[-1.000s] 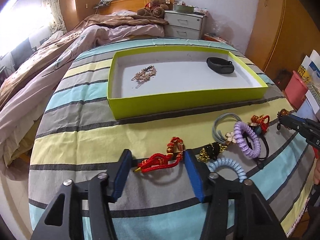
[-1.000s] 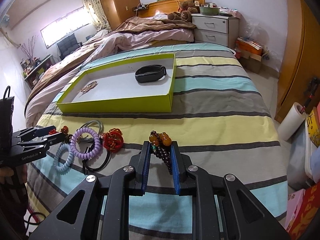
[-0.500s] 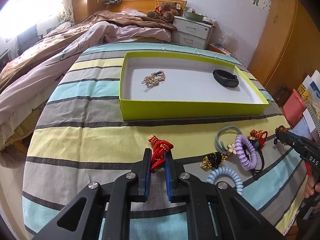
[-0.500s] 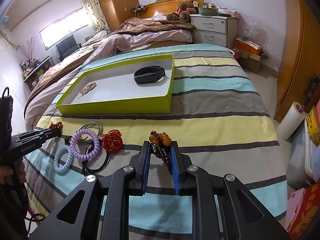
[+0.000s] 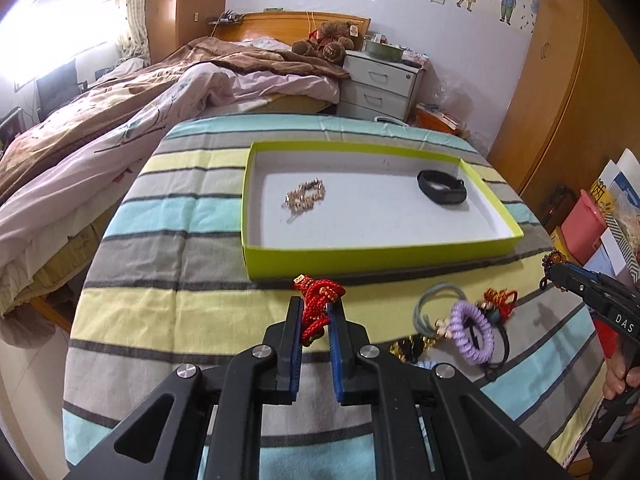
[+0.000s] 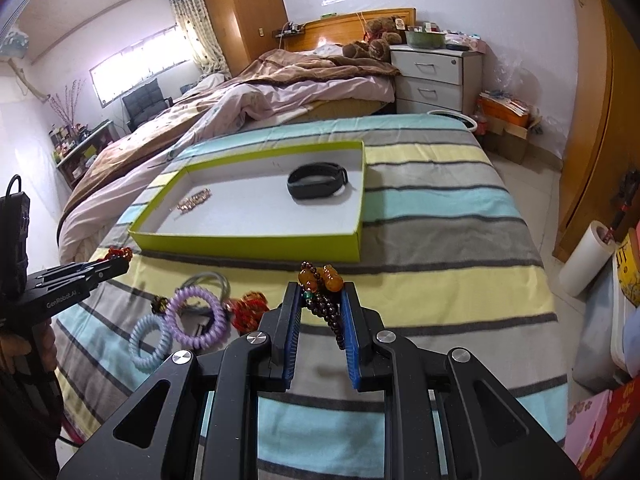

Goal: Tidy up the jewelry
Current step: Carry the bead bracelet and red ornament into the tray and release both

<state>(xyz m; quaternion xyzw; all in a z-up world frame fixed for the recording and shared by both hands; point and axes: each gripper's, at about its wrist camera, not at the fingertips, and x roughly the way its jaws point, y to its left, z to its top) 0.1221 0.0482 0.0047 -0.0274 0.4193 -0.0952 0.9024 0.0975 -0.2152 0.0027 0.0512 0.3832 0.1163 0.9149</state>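
Note:
My left gripper (image 5: 316,304) is shut on a red cord bracelet (image 5: 318,300) and holds it above the striped bedspread, just in front of the lime-green tray (image 5: 380,258). The tray holds a gold chain bracelet (image 5: 305,197) and a black band (image 5: 442,187). My right gripper (image 6: 320,292) is shut on a dark bead bracelet with amber gourds (image 6: 322,280), also in front of the tray (image 6: 248,246). On the bedspread lie a purple coil tie (image 6: 196,316), a blue coil tie (image 6: 147,340) and a red knot piece (image 6: 250,312).
The striped bedspread (image 5: 180,312) drops off at left and right. A rumpled quilt (image 5: 100,152) lies to the left, a white nightstand (image 6: 434,76) behind. Boxes and a paper roll (image 6: 584,260) stand on the floor at right.
My left gripper closed on the red cord bracelet and lifted it toward the tray. My right gripper rose slightly, keeping its hold on the bead bracelet.

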